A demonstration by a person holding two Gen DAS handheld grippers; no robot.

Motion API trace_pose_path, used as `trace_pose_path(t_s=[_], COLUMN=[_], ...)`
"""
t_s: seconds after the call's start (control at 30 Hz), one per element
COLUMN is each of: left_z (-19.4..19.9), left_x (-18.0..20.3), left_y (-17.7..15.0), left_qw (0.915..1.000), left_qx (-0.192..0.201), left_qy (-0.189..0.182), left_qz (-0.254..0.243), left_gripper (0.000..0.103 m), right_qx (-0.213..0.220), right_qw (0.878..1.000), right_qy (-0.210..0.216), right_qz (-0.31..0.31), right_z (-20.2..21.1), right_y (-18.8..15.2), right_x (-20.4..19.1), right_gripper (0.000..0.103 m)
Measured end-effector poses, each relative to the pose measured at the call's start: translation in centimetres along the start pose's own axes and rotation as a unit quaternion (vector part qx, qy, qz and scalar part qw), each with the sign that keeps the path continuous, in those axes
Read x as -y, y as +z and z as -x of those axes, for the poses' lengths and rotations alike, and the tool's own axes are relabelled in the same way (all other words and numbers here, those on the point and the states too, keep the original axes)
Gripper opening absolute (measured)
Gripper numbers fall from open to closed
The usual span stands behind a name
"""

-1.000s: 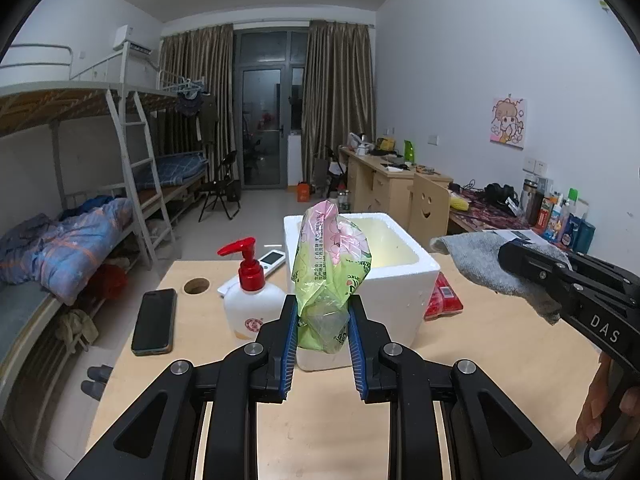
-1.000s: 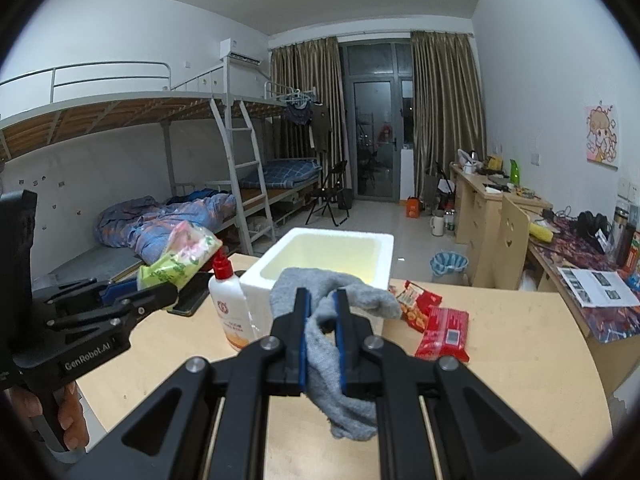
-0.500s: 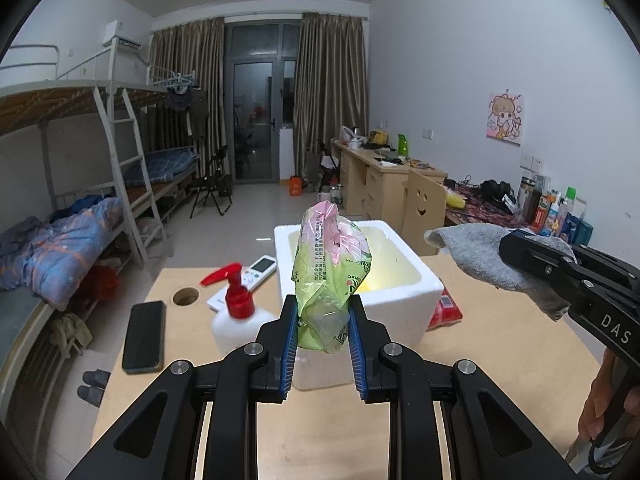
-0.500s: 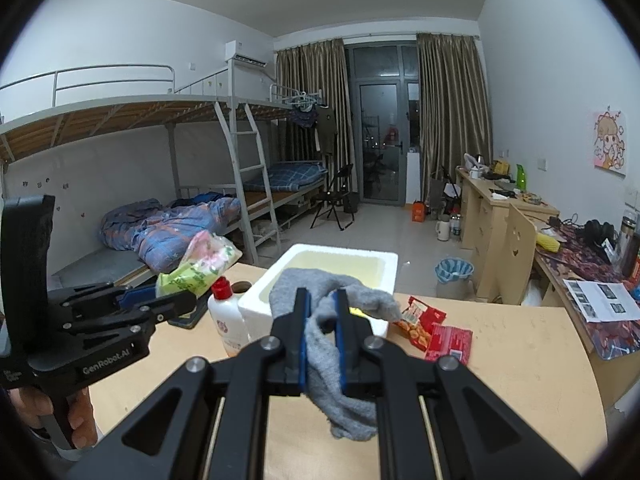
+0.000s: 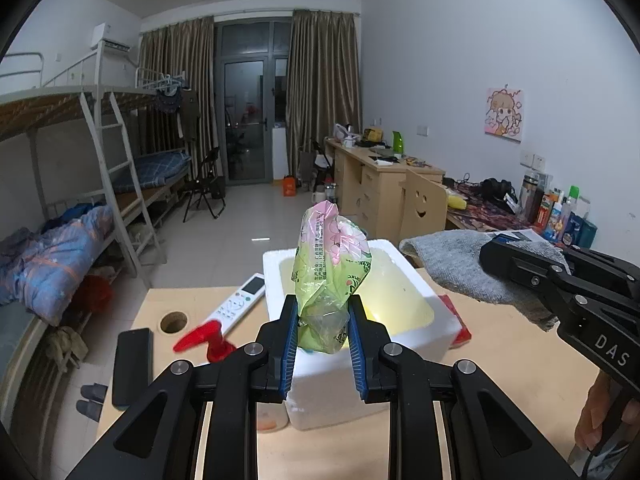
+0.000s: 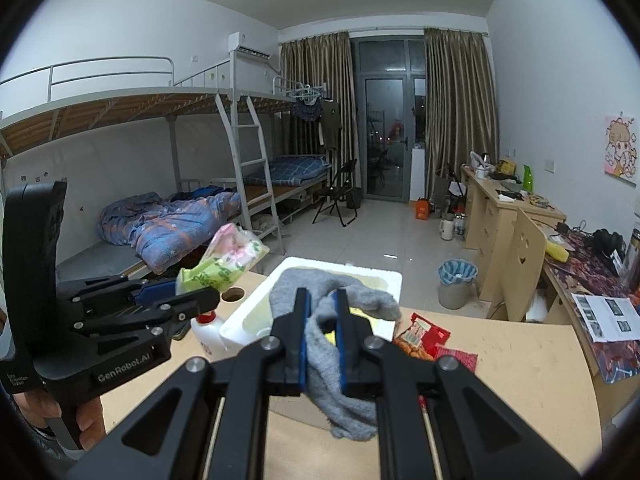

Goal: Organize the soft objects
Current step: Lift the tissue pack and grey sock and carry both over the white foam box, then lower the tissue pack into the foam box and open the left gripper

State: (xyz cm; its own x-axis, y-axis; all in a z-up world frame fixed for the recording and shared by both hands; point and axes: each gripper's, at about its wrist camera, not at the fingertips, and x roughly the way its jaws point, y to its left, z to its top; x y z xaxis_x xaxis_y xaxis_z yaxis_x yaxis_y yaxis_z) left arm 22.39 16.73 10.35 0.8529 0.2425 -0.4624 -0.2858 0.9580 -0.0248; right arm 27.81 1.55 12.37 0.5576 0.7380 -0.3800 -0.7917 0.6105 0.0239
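The left gripper (image 5: pixel 323 334) has its fingers (image 5: pixel 289 334) clamped on a green and pink plastic bag (image 5: pixel 330 268), held upright in front of the white foam box (image 5: pixel 434 334) on the tabletop (image 5: pixel 516 364). At right, the right gripper (image 5: pixel 504 258) grips a grey cloth (image 5: pixel 452 264) beside the box. A red pump bottle (image 5: pixel 208 344), white remote (image 5: pixel 240 304) and black phone (image 5: pixel 131 366) lie left of it.
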Motion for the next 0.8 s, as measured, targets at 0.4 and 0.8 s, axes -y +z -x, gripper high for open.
trace_pose_path(t_s=[0.4, 0.8], left_z=[-3.9, -7.5], left_x=[-0.7, -1.0], left_y=[1.8, 2.2], left_qw=[1.0000, 0.9998], left_qx=[-0.007, -0.018], left_qy=[-0.001, -0.003], left_qz=[-0.002, 0.002], left_gripper=[0.025, 0.025], right_qx=[-0.007, 0.000], right_qw=[1.000, 1.000], right_qy=[-0.004, -0.004], right_qz=[-0.003, 0.003], right_z=[-2.9, -4.3], right_y=[0.7, 1.3], right_x=[1.1, 1.7], right_gripper=[0.014, 0.014])
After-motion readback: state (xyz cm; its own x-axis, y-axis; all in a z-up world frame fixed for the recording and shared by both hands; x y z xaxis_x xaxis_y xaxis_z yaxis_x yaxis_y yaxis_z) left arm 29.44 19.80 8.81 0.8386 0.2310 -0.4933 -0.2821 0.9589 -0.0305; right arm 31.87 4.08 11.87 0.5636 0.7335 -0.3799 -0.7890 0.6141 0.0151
